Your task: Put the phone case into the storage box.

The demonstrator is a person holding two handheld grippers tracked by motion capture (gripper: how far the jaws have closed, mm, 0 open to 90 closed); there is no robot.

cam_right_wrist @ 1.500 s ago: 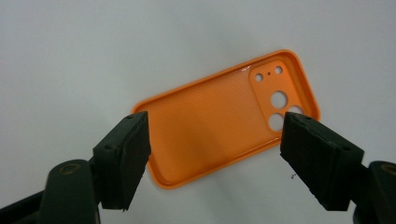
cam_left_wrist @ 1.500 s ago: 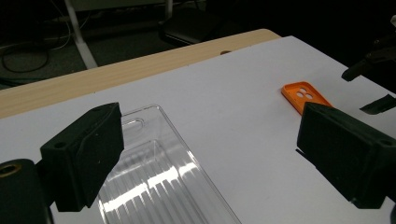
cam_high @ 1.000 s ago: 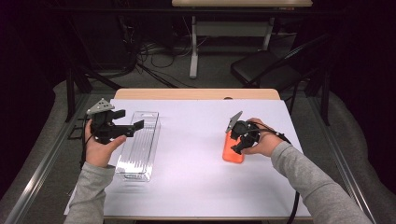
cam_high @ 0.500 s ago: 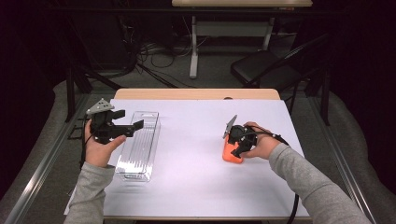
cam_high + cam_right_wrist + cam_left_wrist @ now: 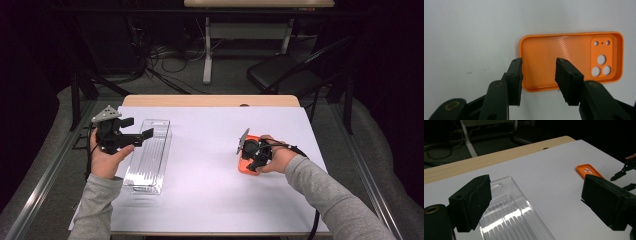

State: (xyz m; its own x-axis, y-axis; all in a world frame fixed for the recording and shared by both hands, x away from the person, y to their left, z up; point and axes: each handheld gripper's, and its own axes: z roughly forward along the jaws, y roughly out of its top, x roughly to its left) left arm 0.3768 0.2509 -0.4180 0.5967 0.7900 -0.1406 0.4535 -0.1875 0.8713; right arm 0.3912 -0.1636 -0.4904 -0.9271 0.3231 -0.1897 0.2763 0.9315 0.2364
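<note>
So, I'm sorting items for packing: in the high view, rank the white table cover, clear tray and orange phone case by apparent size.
1. White table cover, by far largest.
2. Clear tray.
3. Orange phone case, smallest, though the right gripper partly hides it.

High view overlooks whole table (image 5: 210,200); gripper views sit close, both sharing orange case (image 5: 564,62), perhaps dimly.
</note>
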